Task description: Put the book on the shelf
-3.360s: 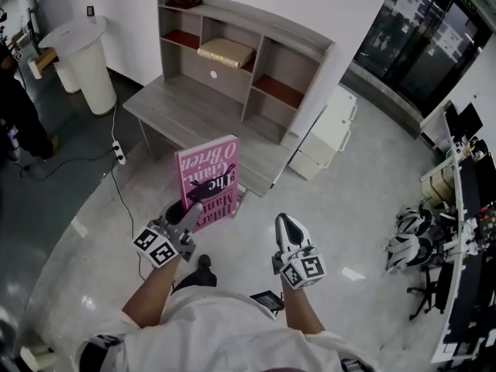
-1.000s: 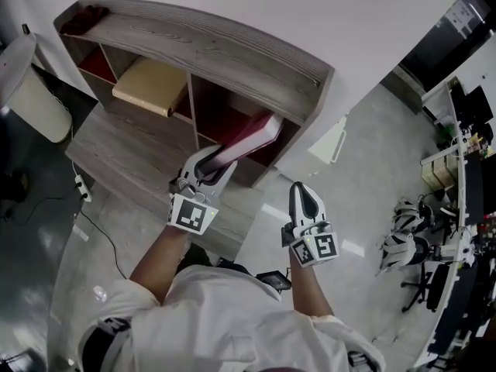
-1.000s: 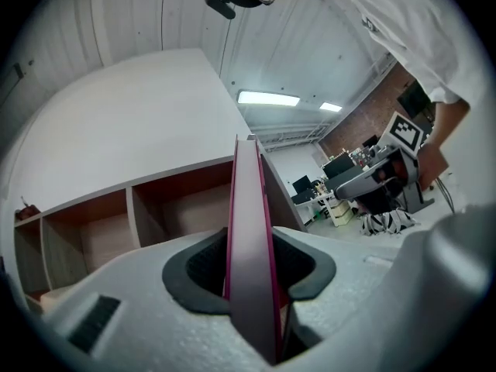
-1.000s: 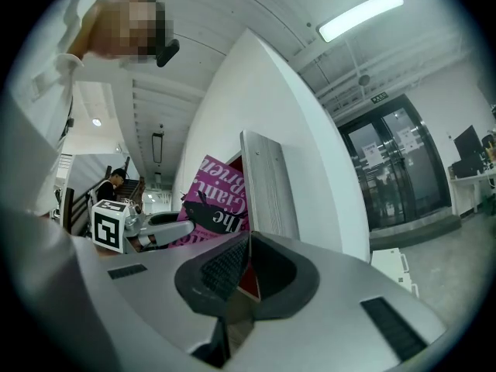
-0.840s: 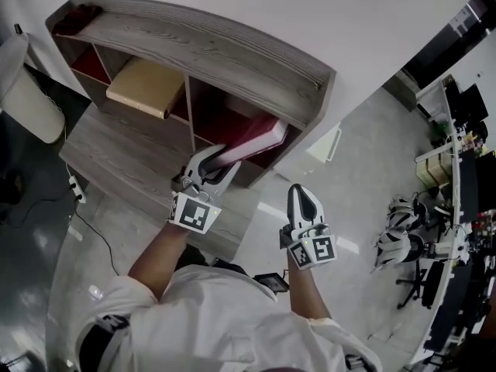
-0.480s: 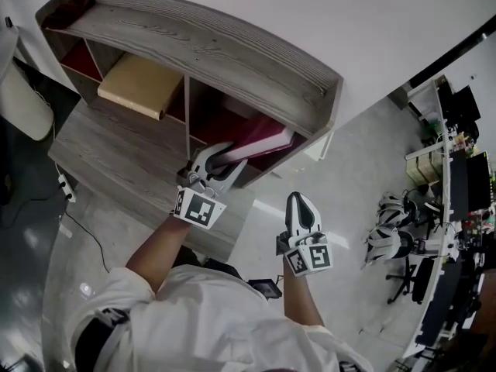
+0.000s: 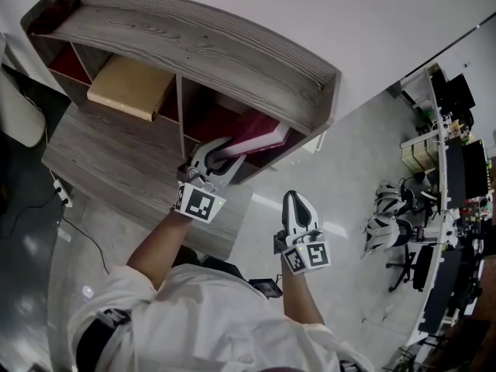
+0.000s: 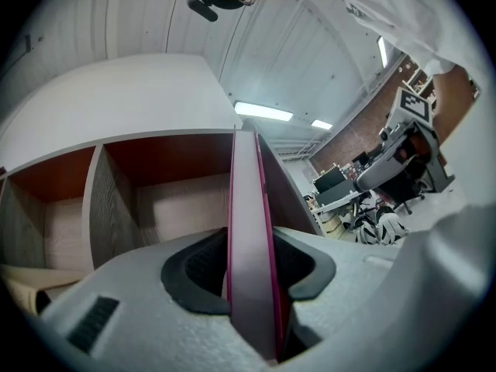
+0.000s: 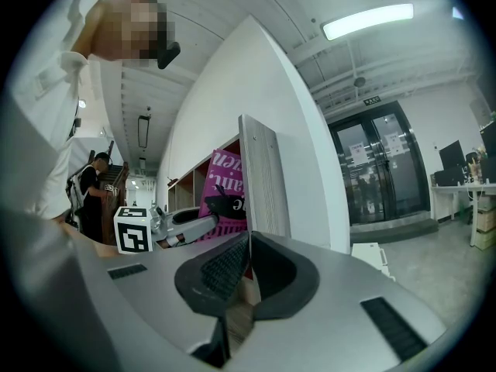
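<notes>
The pink book (image 7: pixel 256 138) reaches into the shelf unit's (image 7: pixel 209 49) lower right compartment, and its far end is hidden under the top board. My left gripper (image 7: pixel 215 155) is shut on its near end. In the left gripper view the book's (image 8: pixel 246 231) edge runs straight up between the pads of that gripper (image 8: pixel 248 258), towards the red-backed compartment. My right gripper (image 7: pixel 298 208) hangs lower and to the right over the floor, shut and empty. The right gripper view shows the book's cover (image 9: pixel 225 184) beyond the shelf's side panel (image 9: pixel 263 180), with its own pads (image 9: pixel 246 242) pressed together.
A tan flat object (image 7: pixel 128 87) fills the middle compartment, and a dark red thing (image 7: pixel 58 8) lies on the top left. The desk surface (image 7: pixel 116 161) spreads below the compartments. Helmets (image 7: pixel 387 223) and office desks stand at the right. A power strip (image 7: pixel 58 192) lies on the floor.
The left gripper has carried the book from out in front of the desk up to the shelf and pushed it a little deeper into the lower right compartment. The right gripper stays low and shut.
</notes>
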Demonstrator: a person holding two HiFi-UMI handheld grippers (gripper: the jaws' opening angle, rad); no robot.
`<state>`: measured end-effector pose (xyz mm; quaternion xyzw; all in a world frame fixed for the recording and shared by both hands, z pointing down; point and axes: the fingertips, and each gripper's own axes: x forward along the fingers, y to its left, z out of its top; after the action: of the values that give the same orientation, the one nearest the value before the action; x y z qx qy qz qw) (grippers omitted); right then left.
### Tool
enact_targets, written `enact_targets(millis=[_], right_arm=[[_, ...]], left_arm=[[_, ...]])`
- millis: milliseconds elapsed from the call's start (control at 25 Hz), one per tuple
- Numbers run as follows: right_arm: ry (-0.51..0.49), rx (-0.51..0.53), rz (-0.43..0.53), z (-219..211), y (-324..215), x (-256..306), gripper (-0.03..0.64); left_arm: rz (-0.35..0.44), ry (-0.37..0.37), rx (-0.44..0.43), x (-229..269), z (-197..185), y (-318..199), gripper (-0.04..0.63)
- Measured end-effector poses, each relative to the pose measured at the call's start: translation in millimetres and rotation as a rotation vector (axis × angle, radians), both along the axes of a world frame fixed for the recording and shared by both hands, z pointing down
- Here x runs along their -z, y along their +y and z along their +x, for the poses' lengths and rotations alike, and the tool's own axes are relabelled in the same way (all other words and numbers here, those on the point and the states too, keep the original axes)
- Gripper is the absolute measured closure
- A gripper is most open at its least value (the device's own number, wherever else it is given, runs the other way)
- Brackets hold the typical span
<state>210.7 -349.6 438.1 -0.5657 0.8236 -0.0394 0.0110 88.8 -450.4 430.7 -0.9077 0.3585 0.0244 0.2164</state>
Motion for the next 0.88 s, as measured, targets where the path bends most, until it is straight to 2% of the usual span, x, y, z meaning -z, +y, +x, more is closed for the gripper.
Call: enact_targets(millis=[440, 880], right_arm=[[-0.011, -0.017, -0.016, -1, -4, -5, 0.598], [-0.028, 0.008, -0.022, -13, -9, -11, 0.597]], left_arm=[[0.006, -0.025, -0.018, -12, 4, -12, 0.445], [-0.03, -0.094, 0.006, -28, 7, -6, 0.443]])
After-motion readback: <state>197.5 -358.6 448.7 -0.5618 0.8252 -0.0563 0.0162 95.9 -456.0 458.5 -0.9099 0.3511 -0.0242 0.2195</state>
